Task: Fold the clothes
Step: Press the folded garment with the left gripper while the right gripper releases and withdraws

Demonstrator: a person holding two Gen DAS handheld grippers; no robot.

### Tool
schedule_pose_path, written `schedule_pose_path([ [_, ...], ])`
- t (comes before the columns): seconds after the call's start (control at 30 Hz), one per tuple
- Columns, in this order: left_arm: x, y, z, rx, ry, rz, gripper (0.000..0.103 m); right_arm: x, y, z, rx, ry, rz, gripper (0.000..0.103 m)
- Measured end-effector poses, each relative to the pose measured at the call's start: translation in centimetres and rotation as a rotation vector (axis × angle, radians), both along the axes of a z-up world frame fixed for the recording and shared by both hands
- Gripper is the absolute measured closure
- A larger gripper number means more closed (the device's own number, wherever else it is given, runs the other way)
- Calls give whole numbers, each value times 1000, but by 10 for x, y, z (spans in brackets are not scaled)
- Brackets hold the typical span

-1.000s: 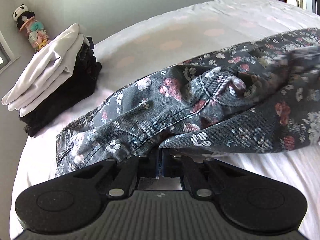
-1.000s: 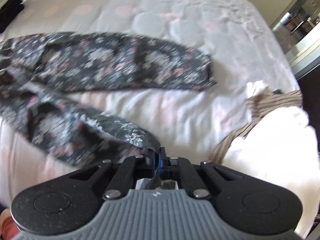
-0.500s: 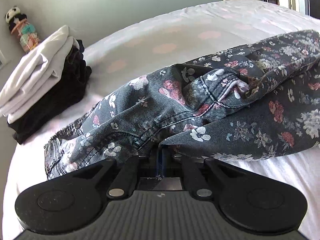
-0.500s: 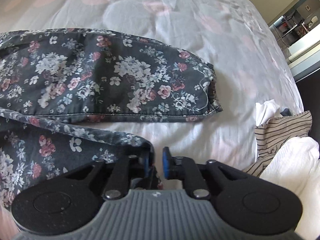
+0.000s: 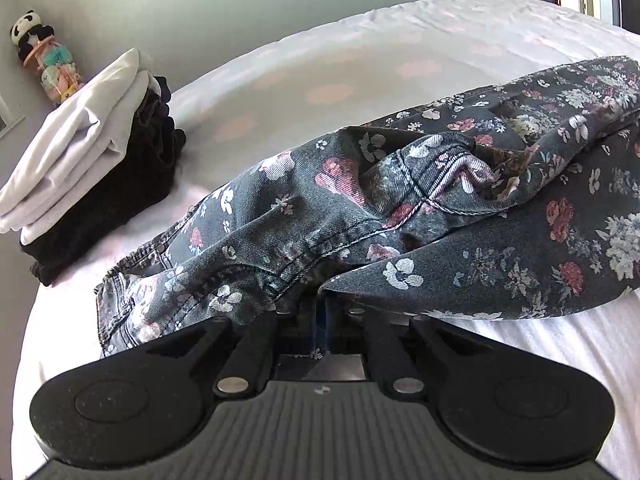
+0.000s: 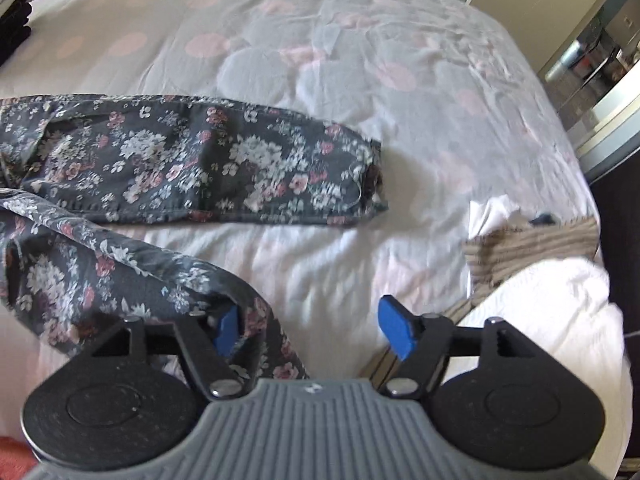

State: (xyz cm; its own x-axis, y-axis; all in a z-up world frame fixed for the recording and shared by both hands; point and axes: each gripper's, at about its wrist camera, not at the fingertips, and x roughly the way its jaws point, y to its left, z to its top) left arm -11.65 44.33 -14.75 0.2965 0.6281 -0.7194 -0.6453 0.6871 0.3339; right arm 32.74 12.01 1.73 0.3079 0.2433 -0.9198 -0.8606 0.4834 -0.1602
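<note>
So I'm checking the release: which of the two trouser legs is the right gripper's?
The near leg, draped over the open right gripper and its left finger. The far leg lies flat on the bed, untouched.

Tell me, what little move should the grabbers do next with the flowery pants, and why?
Probably the right gripper should pull back a little from the flowery pants. Its fingers are wide open, yet the near pant leg drapes over the other one, so it could snag. The left gripper is shut on the cloth, holding it. The two legs lie apart on the bed, not stacked.
</note>
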Motion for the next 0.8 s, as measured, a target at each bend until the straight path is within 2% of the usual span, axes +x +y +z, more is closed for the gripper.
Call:
schedule_pose_path([
  [0.03,1,-1,0,1,3,-1,97,1,-5,2,-2,24,-6,26],
  [0.13,3,-4,0,8,17,-4,96,-4,-13,5,-4,-40,1,26],
  [0.23,4,-4,-2,11,27,2,96,-5,-8,3,-65,-81,69,26],
  [0.3,4,-4,-3,9,31,9,96,-8,2,2,-159,-126,164,26],
  [0.47,6,-4,-6,16,48,1,96,1,27,9,-284,-193,284,25],
  [0.5,7,-3,-6,16,51,1,96,4,34,5,-348,-213,302,24],
  [0.57,6,-2,-7,10,48,2,96,8,43,-11,-515,-317,343,23],
  [0.6,6,-1,-8,8,47,3,96,12,46,-15,-560,-351,357,23],
  [0.77,7,1,-8,2,52,-4,96,48,44,-10,-474,-365,221,23],
  [0.8,8,1,-8,3,54,-4,96,54,41,-10,-471,-391,198,23],
])
